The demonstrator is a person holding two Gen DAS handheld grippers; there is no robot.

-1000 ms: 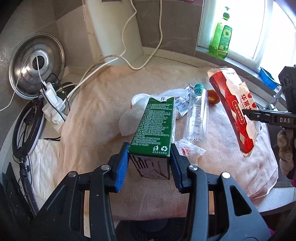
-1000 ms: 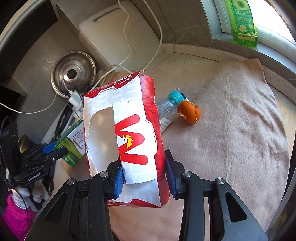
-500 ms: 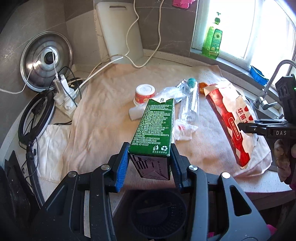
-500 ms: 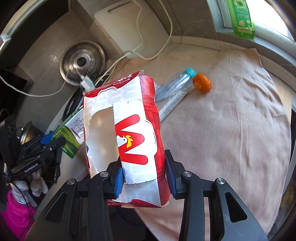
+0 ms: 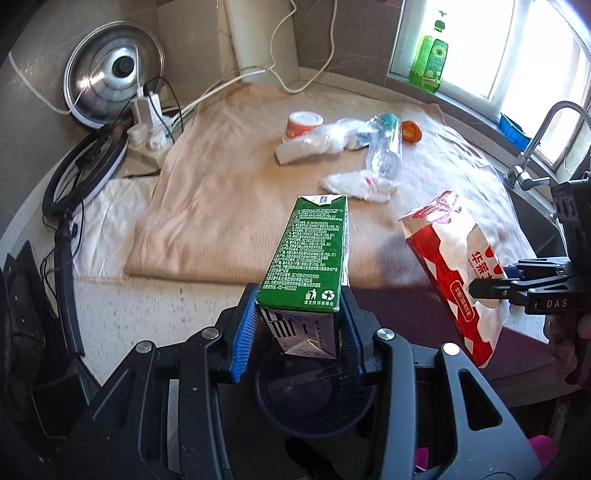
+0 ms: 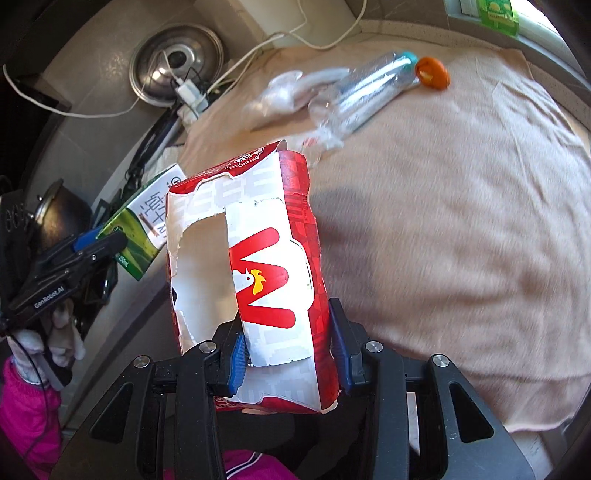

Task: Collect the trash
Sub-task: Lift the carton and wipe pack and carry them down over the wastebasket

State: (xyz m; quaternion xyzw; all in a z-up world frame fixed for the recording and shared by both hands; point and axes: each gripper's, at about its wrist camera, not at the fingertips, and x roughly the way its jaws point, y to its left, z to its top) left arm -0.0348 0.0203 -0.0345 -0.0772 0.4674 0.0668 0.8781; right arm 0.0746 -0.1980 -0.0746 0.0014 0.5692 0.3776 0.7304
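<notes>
My left gripper (image 5: pixel 297 332) is shut on a green milk carton (image 5: pixel 308 258), held over the counter's front edge above a dark round bin (image 5: pixel 314 398). My right gripper (image 6: pixel 288 354) is shut on a torn red and white paper box (image 6: pixel 258 273); the same box (image 5: pixel 458 273) shows at the right of the left wrist view. The green carton (image 6: pixel 146 229) and left gripper (image 6: pixel 85 251) appear at the left of the right wrist view. On the beige towel (image 5: pixel 229 192) lie a clear plastic bottle (image 5: pixel 384 151), crumpled white wrappers (image 5: pixel 358 184), a small red and white cup (image 5: pixel 303 123) and an orange piece (image 5: pixel 410 131).
A steel pot lid (image 5: pixel 110 88), a power strip with cables (image 5: pixel 151 136) and a ring lamp (image 5: pixel 81 170) crowd the counter's left. A white cutting board (image 5: pixel 258 33) leans at the back. A faucet (image 5: pixel 535 147) and green bottles (image 5: pixel 428 59) stand near the window.
Both grippers have pulled back from the towel toward the counter's front edge with their loads. The dark bin has come into view under the left gripper. The trash on the towel looks farther away.
</notes>
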